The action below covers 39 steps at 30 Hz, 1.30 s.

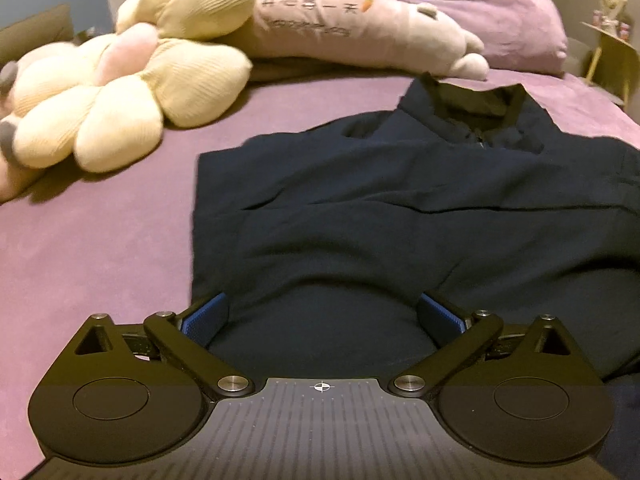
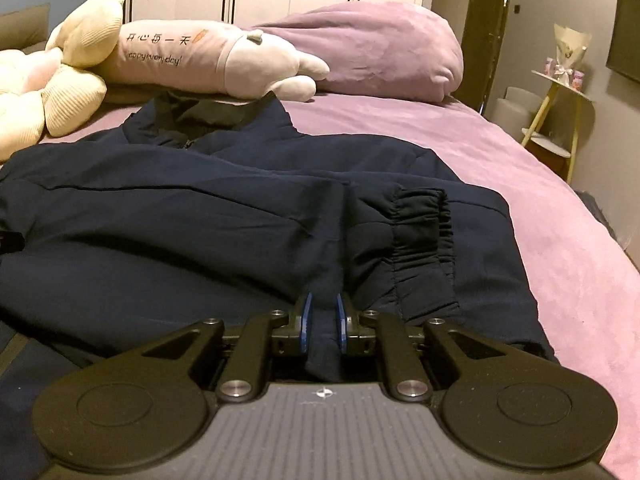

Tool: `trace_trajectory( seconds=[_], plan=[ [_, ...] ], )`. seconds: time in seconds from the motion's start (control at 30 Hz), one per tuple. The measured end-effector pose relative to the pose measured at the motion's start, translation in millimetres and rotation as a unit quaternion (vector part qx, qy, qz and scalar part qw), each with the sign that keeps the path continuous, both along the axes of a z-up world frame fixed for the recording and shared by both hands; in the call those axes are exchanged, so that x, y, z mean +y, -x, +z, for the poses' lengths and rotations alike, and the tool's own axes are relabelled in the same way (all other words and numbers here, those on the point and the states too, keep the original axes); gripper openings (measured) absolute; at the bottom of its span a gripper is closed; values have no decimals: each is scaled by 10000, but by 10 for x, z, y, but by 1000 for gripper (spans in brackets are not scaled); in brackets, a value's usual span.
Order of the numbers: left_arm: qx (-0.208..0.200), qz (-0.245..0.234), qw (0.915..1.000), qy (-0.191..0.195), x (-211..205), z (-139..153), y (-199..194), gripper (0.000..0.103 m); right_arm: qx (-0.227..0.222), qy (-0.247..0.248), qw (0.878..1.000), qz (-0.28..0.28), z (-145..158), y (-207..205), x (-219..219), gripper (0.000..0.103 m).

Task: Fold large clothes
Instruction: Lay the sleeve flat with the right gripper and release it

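A dark navy jacket [image 1: 380, 208] lies spread on the purple bed, collar toward the plush toys, sleeves folded across its body. My left gripper [image 1: 322, 308] hovers over its near left part, jaws wide open; cloth bulges up between the blue pads [image 1: 204, 316] without being pinched. In the right wrist view the jacket [image 2: 200, 220] fills the middle, with an elastic sleeve cuff [image 2: 420, 240] lying on its right side. My right gripper [image 2: 323, 300] stands nearly closed, a narrow ridge of jacket cloth filling the gap between its blue pads [image 2: 306, 316].
The purple bedsheet [image 1: 100, 240] stretches left of the jacket. A cream flower cushion [image 1: 120, 100] and a long pink plush [image 1: 360, 28] lie at the bed's far side, with a purple pillow [image 2: 380, 48]. A small side table [image 2: 560, 92] stands off the bed's right edge.
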<state>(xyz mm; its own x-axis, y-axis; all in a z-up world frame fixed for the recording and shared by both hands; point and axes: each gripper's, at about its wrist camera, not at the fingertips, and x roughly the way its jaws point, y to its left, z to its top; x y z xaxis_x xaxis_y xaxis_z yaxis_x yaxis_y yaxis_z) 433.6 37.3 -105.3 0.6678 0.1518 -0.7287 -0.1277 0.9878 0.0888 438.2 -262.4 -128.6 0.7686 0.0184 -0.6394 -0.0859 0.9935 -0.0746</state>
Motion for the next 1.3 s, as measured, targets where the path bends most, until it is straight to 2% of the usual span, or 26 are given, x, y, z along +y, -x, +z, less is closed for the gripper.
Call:
trace_trajectory(
  seconds=[0.07, 0.17, 0.27, 0.43, 0.57, 0.63, 0.67, 0.7, 0.77, 0.8, 0.9, 1.0, 1.1, 1.2, 1.3],
  plan=[
    [12, -102, 9999, 42, -3, 71, 98, 103, 105, -49, 9999, -48, 95, 55, -11, 12],
    [38, -212, 9997, -108, 3, 16, 172, 103, 102, -240, 9996, -138, 214, 209, -74, 12],
    [113, -47, 9998, 128, 38, -12, 159, 103, 76, -209, 9997, -123, 135, 298, -84, 12],
    [111, -165, 9997, -117, -21, -48, 166, 103, 4, -64, 10000, -7, -4, 253, -44, 12],
    [222, -7, 9997, 97, 82, 72, 276, 103, 235, 23, 9997, 67, 85, 197, -24, 12],
    [230, -21, 9993, 309, 174, 169, 479, 103, 370, -300, 9989, 7, 241, 273, -122, 13],
    [217, -85, 9987, 456, 247, 217, 624, 103, 351, -546, 9979, -9, 329, 378, -208, 18],
    [223, -199, 9977, 608, 340, 262, 828, 103, 331, -808, 9962, -33, 420, 533, -316, 35],
    [265, -380, 9956, 817, 522, 308, 1247, 103, 285, -1272, 9915, 24, 532, 951, -562, 56],
    [326, -422, 9947, 878, 607, 316, 1459, 103, 291, -1447, 9890, 81, 554, 1210, -695, 58],
    [575, -355, 9917, 1091, 887, 288, 2159, 103, 586, -1547, 9862, -4, 513, 1982, -1092, 61],
    [824, -118, 9858, 1455, 1103, 209, 2743, 103, 1041, -1852, 9765, -348, 376, 2628, -1519, 63],
    [1087, 12, 9785, 1754, 1203, 102, 3103, 103, 1490, -2540, 9521, -822, 193, 3076, -1878, 63],
    [1365, 63, 9703, 1996, 1244, 2, 3265, 103, 1719, -3243, 9257, -917, 70, 3309, -2031, 63],
    [1454, -55, 9635, 2246, 1252, -72, 3364, 103, 1860, -3566, 9127, -725, 43, 3341, -2030, 60]
  ],
)
